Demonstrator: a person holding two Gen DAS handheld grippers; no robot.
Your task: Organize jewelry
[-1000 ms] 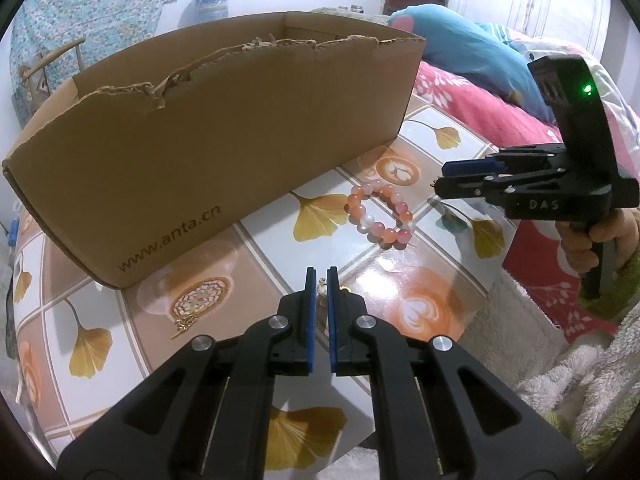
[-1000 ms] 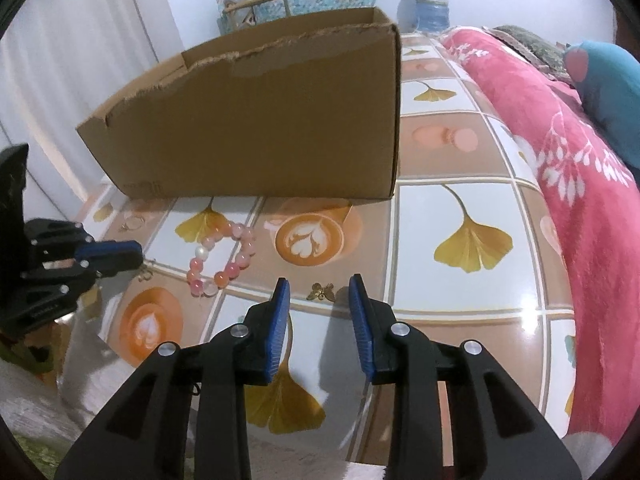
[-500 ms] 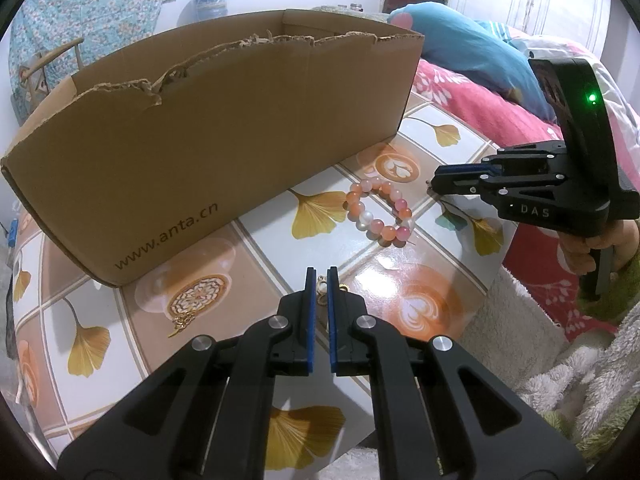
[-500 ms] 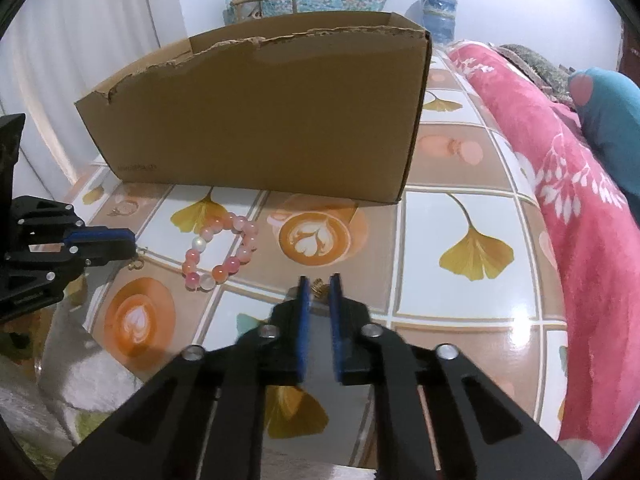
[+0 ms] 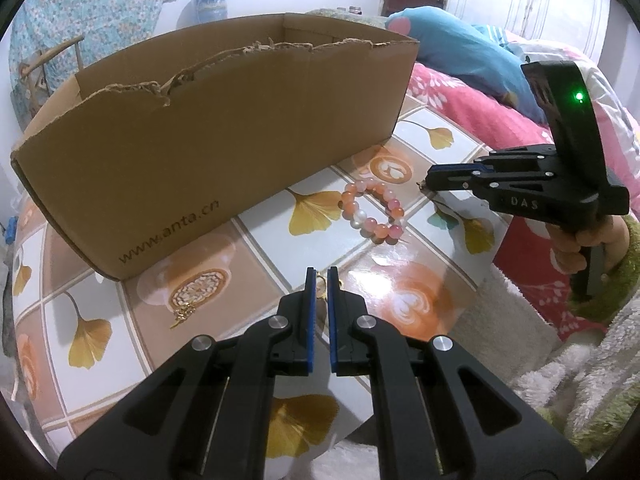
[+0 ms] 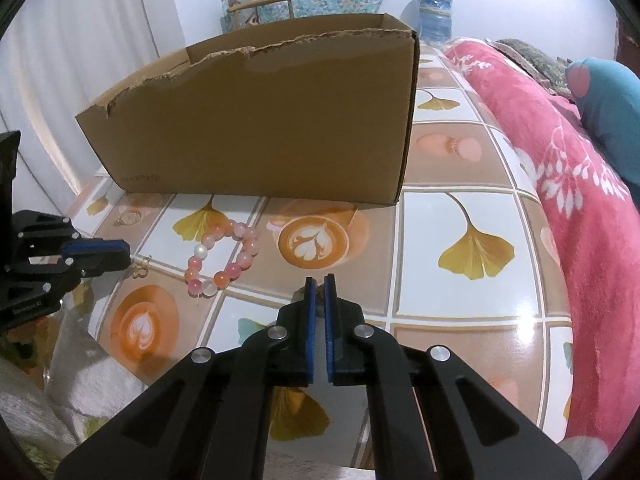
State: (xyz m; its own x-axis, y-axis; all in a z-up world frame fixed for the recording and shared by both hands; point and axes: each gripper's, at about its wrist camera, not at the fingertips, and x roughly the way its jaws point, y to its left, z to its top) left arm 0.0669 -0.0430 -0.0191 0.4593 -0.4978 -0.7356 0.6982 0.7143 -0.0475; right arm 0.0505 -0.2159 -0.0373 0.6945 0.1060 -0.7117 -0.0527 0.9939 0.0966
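Observation:
A pink and orange bead bracelet [image 5: 371, 213] lies on the tiled table in front of a cardboard box [image 5: 208, 148]; it also shows in the right wrist view [image 6: 222, 256]. My left gripper [image 5: 321, 274] is shut on a small gold earring [image 5: 321, 280], and a gold earring hangs at its tips in the right wrist view [image 6: 141, 267]. My right gripper [image 6: 319, 280] is shut on a small gold butterfly earring [image 6: 319, 290] and holds it above the table, right of the bracelet. Another gold piece [image 5: 182, 313] lies near the box's left corner.
The open cardboard box [image 6: 256, 128] stands across the table's far half. A red floral blanket [image 6: 568, 184] and a blue pillow [image 5: 452, 46] lie to the right. A fluffy white cover [image 5: 540, 364] hangs past the table's near edge.
My right gripper has closed on the butterfly earring and lifted it off the table. My left gripper stays shut on its earring and has barely moved.

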